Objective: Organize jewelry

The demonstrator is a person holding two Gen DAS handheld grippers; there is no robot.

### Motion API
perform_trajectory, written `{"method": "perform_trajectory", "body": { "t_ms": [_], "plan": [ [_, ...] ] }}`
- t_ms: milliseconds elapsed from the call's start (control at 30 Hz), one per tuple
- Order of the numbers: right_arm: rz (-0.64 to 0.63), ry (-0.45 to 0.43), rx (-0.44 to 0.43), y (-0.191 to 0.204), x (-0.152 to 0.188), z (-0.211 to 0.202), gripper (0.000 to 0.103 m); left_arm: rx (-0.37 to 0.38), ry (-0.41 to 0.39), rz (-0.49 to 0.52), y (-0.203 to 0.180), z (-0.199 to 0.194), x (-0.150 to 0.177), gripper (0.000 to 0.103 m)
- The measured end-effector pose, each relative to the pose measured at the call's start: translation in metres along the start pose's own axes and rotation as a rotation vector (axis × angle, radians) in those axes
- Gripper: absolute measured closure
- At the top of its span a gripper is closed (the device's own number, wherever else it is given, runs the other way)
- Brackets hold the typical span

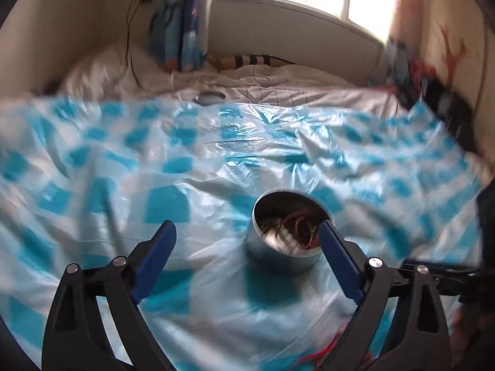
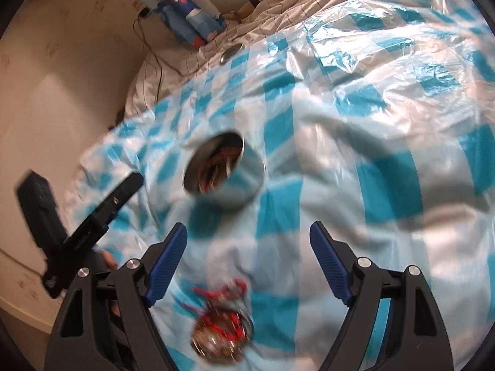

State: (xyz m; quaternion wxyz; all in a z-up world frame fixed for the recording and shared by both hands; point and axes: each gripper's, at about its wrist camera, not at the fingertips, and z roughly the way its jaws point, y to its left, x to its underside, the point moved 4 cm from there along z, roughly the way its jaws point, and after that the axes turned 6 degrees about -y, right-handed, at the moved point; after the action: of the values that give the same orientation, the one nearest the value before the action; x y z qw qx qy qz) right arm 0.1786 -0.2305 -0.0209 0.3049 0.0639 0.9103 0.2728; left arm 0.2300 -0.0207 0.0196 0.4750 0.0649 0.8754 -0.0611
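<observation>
A round metal tin [image 1: 284,232] holding tangled jewelry stands on the blue-and-white checked plastic sheet [image 1: 216,154]. My left gripper [image 1: 247,238] is open and empty, its right finger beside the tin's rim. In the right wrist view the same tin [image 2: 225,170] lies ahead, and a pile of red-corded and gold jewelry [image 2: 222,330] lies on the sheet below my right gripper [image 2: 247,247], which is open and empty. The left gripper's black body [image 2: 92,225] shows at the left. The views are blurred.
The tin's lid [image 1: 210,97] lies at the sheet's far edge on the white quilt [image 1: 278,77]; it also shows in the right wrist view [image 2: 230,52]. A blue patterned curtain [image 1: 179,31] and a black cable [image 1: 130,31] hang by the wall. A window is behind.
</observation>
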Motion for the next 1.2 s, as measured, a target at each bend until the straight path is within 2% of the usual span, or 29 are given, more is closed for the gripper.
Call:
{"method": "perform_trajectory", "body": {
  "t_ms": [100,267,467,667,767,867,1000,1200],
  "plan": [
    [-0.025,0.013,0.026,0.002,0.023,-0.004,0.023,-0.075,-0.005,0.066,-0.002,-0.022,0.018,0.011],
    [-0.027,0.020,0.032,0.005,0.049,-0.011,0.023,-0.123,0.034,0.038,0.002,-0.052,0.050,0.010],
    [-0.101,0.006,0.073,0.016,0.063,-0.023,0.023,-0.113,-0.001,0.096,-0.014,-0.076,0.056,0.009],
    [-0.117,0.016,0.092,0.012,0.079,-0.036,0.023,-0.083,-0.022,0.082,-0.021,-0.100,0.059,0.009],
    [-0.139,0.022,0.113,0.010,0.081,-0.037,0.023,-0.086,-0.043,0.110,-0.024,-0.105,0.058,0.008],
    [-0.112,0.021,0.126,0.001,0.082,-0.035,0.023,-0.087,-0.041,0.089,-0.020,-0.103,0.057,0.008],
    [-0.075,0.025,0.094,-0.002,0.080,-0.032,0.023,-0.084,-0.045,0.078,-0.017,-0.103,0.057,0.008],
    [-0.101,0.034,0.080,0.008,0.081,-0.026,0.023,-0.077,-0.046,0.080,-0.018,-0.101,0.056,0.008]
  ]
}}
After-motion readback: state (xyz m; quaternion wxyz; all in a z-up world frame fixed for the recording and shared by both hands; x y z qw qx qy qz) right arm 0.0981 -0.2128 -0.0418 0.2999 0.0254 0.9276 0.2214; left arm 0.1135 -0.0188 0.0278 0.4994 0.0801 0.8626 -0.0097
